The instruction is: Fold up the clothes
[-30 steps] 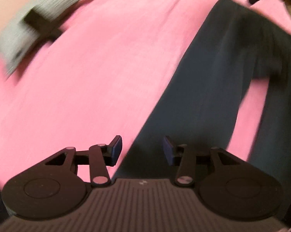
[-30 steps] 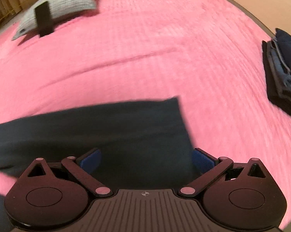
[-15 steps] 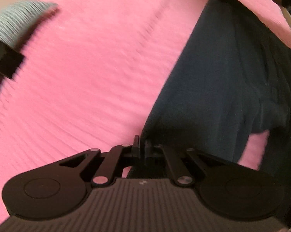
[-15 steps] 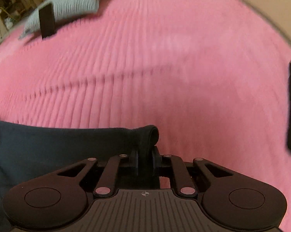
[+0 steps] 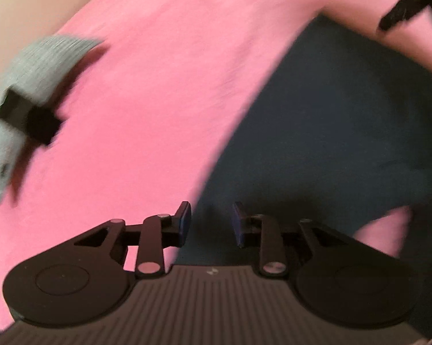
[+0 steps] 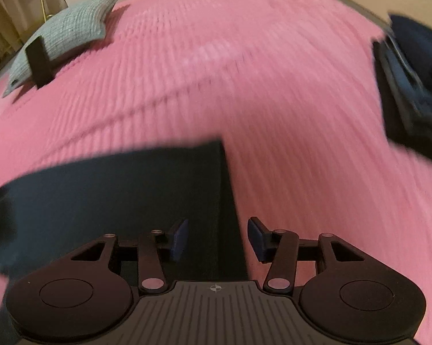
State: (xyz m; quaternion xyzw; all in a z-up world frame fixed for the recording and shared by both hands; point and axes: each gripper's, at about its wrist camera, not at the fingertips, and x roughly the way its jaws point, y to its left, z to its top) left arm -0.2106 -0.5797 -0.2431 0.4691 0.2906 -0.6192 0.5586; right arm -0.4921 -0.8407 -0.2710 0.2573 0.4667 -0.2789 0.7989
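Observation:
A dark navy garment [image 5: 331, 132] lies spread flat on the pink bedcover [image 5: 158, 86]. My left gripper [image 5: 210, 220] hovers over its left edge, jaws opening, pads clear of the cloth. In the right wrist view the same garment [image 6: 115, 195] ends in a squared corner. My right gripper [image 6: 217, 238] hangs above that corner's right edge, jaws opening, nothing pressed between the pads. The other gripper's dark fingers [image 5: 402, 11] show blurred at the top right of the left wrist view.
A grey knitted cushion [image 6: 69, 34] with a black block [image 6: 39, 61] in front of it lies at the far left of the bed. A stack of folded dark clothes [image 6: 411, 86] sits at the right edge. Pink cover [image 6: 273, 72] stretches between them.
Both grippers shut on the garment's edge half a second ago and have since let go. The garment's corner, then bunched up, now lies flat. Both hands have shifted sideways.

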